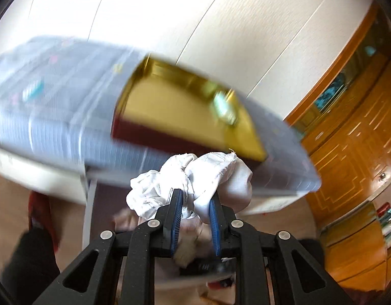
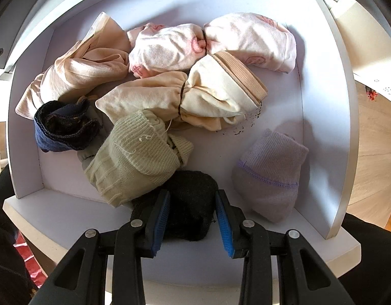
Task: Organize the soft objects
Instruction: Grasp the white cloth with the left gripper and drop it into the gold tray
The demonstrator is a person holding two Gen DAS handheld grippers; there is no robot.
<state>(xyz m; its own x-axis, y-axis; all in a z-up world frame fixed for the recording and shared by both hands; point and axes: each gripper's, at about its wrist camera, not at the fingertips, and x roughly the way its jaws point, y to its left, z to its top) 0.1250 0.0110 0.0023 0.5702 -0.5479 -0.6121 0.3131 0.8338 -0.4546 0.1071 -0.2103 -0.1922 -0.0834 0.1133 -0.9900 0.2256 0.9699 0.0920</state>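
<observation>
In the left wrist view my left gripper [image 1: 195, 198] is shut on a bunched white cloth [image 1: 170, 185], held up in the air before a blurred table edge. In the right wrist view my right gripper [image 2: 193, 200] is open, its blue pads on either side of a black sock bundle [image 2: 188, 203] lying at the front of a white drawer [image 2: 322, 127]. The drawer also holds a pale green sock bundle [image 2: 134, 160], a lilac sock bundle [image 2: 269, 172], a dark blue sock [image 2: 63, 127], a cream tied bundle [image 2: 195, 99], a pink-patterned tied bundle [image 2: 210, 45] and a beige cloth [image 2: 76, 76].
In the left wrist view a grey-blue checked tablecloth [image 1: 55, 106] covers a table with a gold tray [image 1: 175, 111] on it. A white wall is behind, and wooden cabinets [image 1: 347, 152] stand to the right. Wood floor shows beside the drawer [image 2: 373, 139].
</observation>
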